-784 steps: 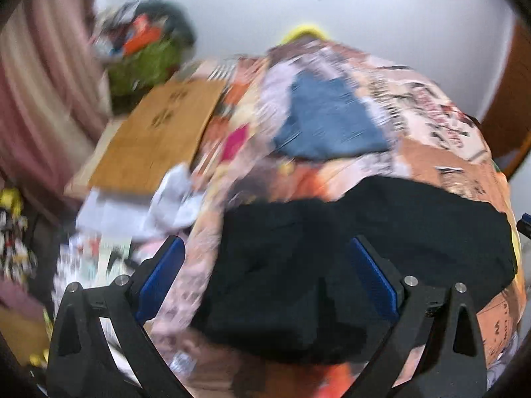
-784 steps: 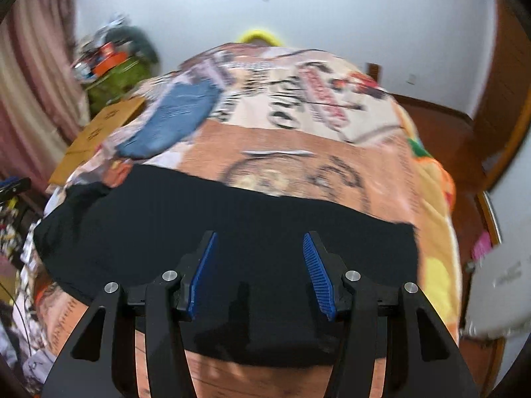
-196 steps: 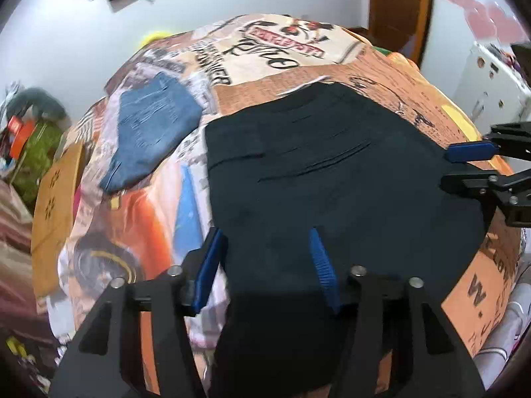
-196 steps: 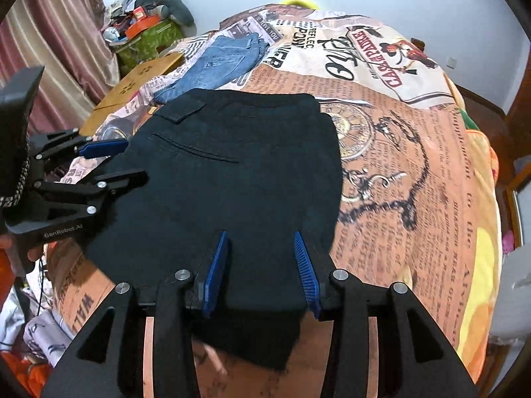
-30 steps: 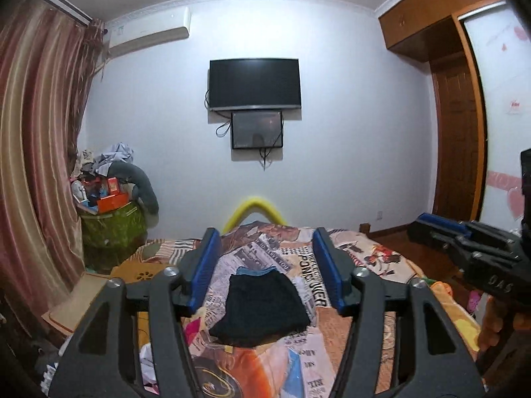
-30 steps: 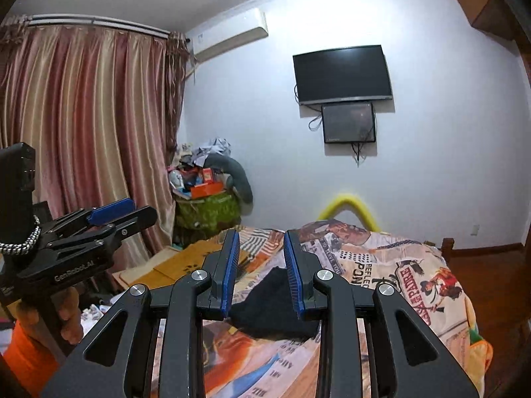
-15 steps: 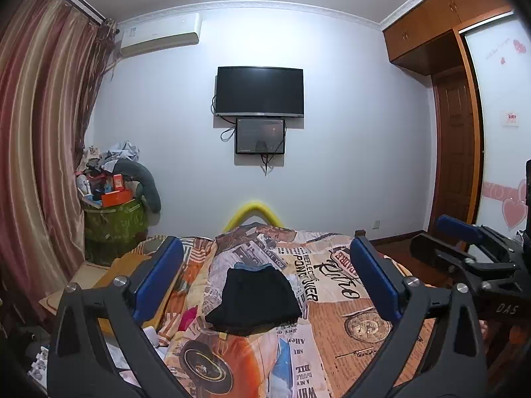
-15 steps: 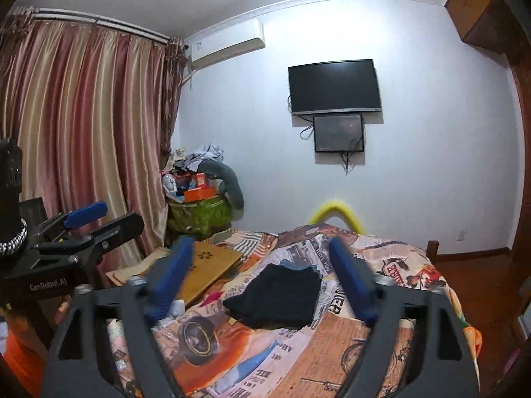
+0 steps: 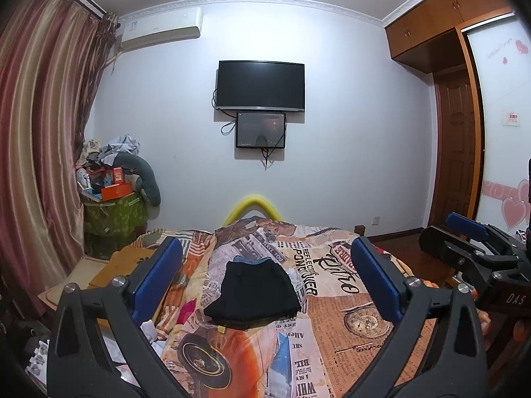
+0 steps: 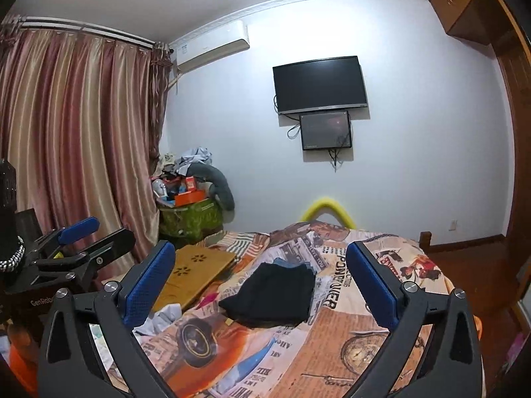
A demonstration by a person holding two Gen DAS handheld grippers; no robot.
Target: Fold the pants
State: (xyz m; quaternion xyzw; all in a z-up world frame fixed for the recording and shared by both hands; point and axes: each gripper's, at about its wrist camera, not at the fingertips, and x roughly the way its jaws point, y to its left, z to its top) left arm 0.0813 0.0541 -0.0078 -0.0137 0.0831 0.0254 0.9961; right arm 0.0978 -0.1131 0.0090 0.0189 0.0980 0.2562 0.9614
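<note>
The left gripper (image 9: 265,272) and right gripper (image 10: 260,272), both with jaws spread wide and holding nothing, hang well back from the bed (image 9: 348,331), where the black pants (image 9: 254,290) lie folded on top of folded jeans (image 10: 292,263).

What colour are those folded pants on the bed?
Black; the folded pants show best in the right wrist view.

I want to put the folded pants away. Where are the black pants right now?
In both wrist views the black pants lie folded in the middle of the bed, on top of the blue jeans, beyond both open grippers.
</note>
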